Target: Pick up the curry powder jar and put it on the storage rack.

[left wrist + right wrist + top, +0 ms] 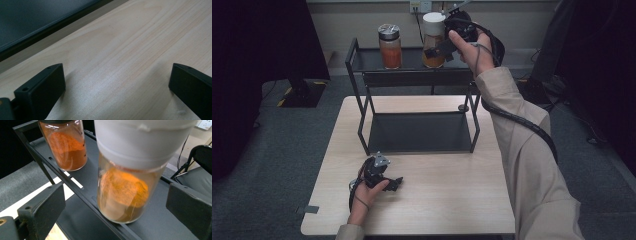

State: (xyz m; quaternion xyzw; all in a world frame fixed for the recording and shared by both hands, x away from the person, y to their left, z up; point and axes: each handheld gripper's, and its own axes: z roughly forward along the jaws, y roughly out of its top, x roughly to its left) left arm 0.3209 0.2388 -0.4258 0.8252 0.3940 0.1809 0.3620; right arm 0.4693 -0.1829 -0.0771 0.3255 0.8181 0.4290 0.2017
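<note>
White-lidded jar point(127, 182) of orange powder stands upright on the top shelf of a black rack point(362, 107), upper middle of the high view, with a metal-lidded jar point(390, 46) of redder powder well to its left. Right tongs point(443, 47) reach it from the right side, jaws spread wide on either flank of the glass without pressing it. Left tongs point(393, 182) rest wide open on the worktop point(452, 200), lower left, far from the jar.
</note>
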